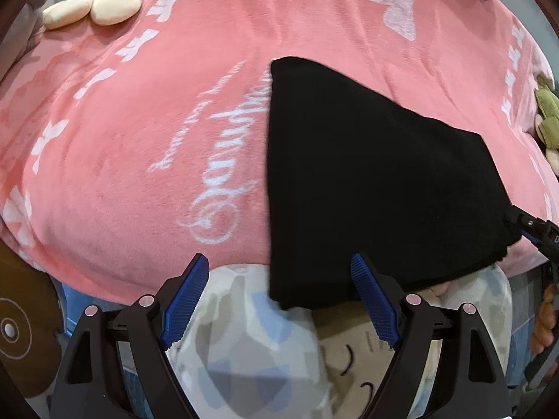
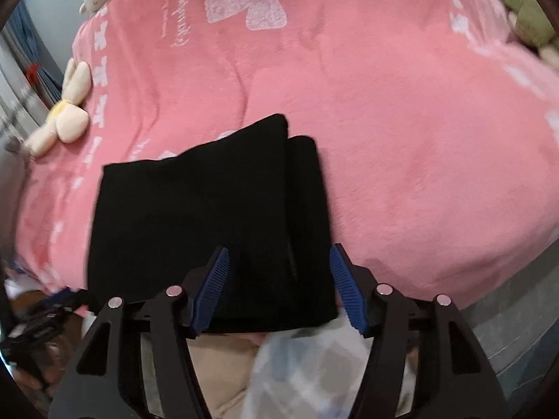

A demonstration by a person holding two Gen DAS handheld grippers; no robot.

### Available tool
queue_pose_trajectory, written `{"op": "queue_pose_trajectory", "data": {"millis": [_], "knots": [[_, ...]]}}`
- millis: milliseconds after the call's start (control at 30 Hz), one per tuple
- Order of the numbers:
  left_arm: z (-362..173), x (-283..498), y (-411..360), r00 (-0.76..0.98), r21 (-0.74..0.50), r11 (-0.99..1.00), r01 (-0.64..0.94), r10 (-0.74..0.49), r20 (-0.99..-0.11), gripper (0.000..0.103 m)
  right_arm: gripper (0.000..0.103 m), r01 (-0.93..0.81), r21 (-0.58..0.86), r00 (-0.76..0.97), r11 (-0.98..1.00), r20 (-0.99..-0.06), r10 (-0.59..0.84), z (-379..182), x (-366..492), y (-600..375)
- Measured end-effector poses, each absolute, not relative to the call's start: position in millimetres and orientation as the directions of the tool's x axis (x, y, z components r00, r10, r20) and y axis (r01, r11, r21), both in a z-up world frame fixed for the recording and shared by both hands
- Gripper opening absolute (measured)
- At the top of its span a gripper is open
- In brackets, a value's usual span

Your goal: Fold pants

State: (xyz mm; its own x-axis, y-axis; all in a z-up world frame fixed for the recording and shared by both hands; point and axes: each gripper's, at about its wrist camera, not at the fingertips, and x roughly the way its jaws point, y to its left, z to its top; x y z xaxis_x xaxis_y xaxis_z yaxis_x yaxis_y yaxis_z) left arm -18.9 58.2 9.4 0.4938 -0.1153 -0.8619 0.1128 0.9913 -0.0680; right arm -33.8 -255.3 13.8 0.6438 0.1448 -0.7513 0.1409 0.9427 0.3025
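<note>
The black pants (image 2: 209, 216) lie folded on the pink blanket (image 2: 401, 132) at its near edge. Left tool (image 1: 279, 296) and right tool (image 2: 277, 288) both gape wide, holding nothing, just short of the pants. A cream plush toy (image 1: 94, 1) sits far behind

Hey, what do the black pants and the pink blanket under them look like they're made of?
The pants look like a thick matte knit or fleece, probably cotton blend: no shine, soft rounded fold edges. The blanket looks like plush fleece, likely polyester: fuzzy nap, a faint sheen, and white printed lettering and bows. Neither can be confirmed by sight alone.
</note>
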Motion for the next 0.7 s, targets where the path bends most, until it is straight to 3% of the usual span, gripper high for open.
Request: {"op": "queue_pose_trajectory", "data": {"millis": [67,167,200,267,300,400,467,567,633,667,700], "knots": [[13,-21,49,0.499,-0.059,0.99,0.131,-0.117,-0.859,0.081,0.044,0.116,0.282,0.631,0.952,-0.761,0.148,10,-30,-250],[15,-22,38,0.499,-0.051,0.988,0.145,-0.118,-0.859,0.084,0.034,0.107,0.263,0.61,0.959,-0.779,0.145,-1,-25,-241],[15,-22,36,0.496,-0.051,0.988,0.145,-0.117,-0.861,0.084,0.023,0.083,0.246,0.612,0.966,-0.777,0.145,2,-23,-235],[16,-21,30,0.495,-0.046,0.988,0.145,-0.112,-0.862,0.084,0.014,0.018,0.302,0.652,0.953,-0.726,0.218,26,-28,-229],[17,-20,29,0.499,-0.04,0.989,0.144,-0.107,-0.86,0.084,0.009,-0.054,0.372,0.691,0.927,-0.656,0.304,56,-37,-227],[22,-20,28,0.518,-0.022,0.991,0.135,-0.09,-0.851,0.084,0.008,-0.129,0.396,0.76,0.909,-0.55,0.347,103,-58,-228],[21,-17,30,0.516,-0.014,0.993,0.121,-0.075,-0.853,0.084,0.009,-0.073,0.331,0.747,0.941,-0.607,0.272,85,-56,-239],[16,-11,32,0.5,-0.034,0.994,0.103,-0.082,-0.862,0.084,0.02,0.058,0.275,0.559,0.96,-0.805,0.197,-6,-33,-258],[13,-9,32,0.485,-0.056,0.993,0.102,-0.099,-0.869,0.084,0.026,0.085,0.382,0.603,0.92,-0.755,0.258,-8,-44,-268],[12,-8,31,0.476,-0.063,0.993,0.1,-0.104,-0.874,0.084,0.026,0.083,0.395,0.611,0.915,-0.746,0.266,-1,-46,-268],[12,-8,31,0.474,-0.07,0.993,0.098,-0.108,-0.874,0.084,0.033,0.084,0.379,0.63,0.921,-0.737,0.245,9,-47,-268]]}}
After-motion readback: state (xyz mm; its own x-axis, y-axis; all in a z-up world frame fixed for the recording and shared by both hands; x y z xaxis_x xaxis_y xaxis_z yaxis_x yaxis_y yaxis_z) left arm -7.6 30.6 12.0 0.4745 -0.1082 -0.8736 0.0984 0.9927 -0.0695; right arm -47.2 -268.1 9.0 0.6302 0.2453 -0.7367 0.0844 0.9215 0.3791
